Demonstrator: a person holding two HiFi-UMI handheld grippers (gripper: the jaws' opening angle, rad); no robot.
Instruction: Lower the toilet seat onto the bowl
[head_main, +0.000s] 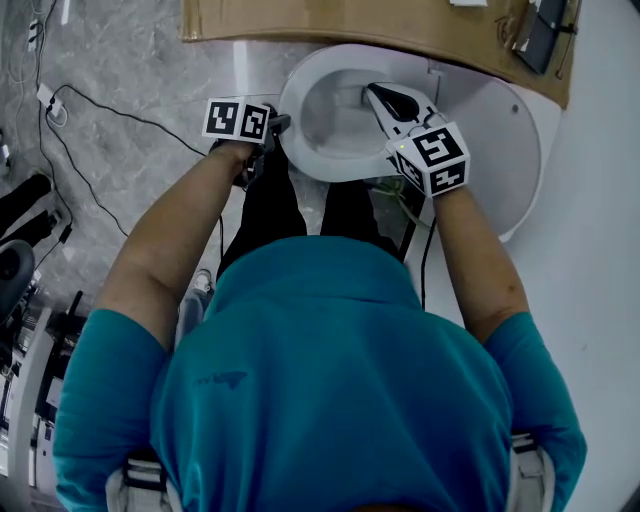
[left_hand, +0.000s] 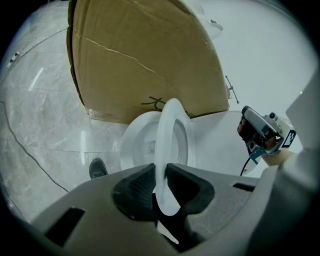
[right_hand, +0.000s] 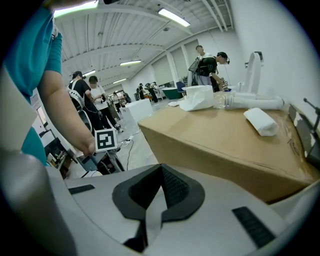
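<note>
Grips the toilet seat (left_hand: 174, 130) by its rim in the narrow-set jaws of the left gripper (left_hand: 160, 175), edge-on and part-raised over the bowl (left_hand: 136, 142) just beyond them, likely to guide it down without a slam, with the jaws of the right gripper (right_hand: 161, 172) together, seemingly empty.

**A:** ok, what else is lying around in there?

**B:** mostly a big cardboard box (head_main: 380, 25). On top of it there's a rolled white cloth (right_hand: 261, 121), a clear bottle (right_hand: 250, 102) lying on its side and some crumpled white paper (right_hand: 197, 100). There's also a black gadget (head_main: 545, 35) on one corner of the box.

**A:** and around the box?

**B:** grey marble floor (head_main: 120, 170) to the left of it, with a black cable (head_main: 110, 110) snaking across and a white plug (head_main: 47, 97) on the end. Well beyond the box there's an open hall with people (right_hand: 207, 67) standing about and strip lights (right_hand: 175, 17) overhead.
</note>
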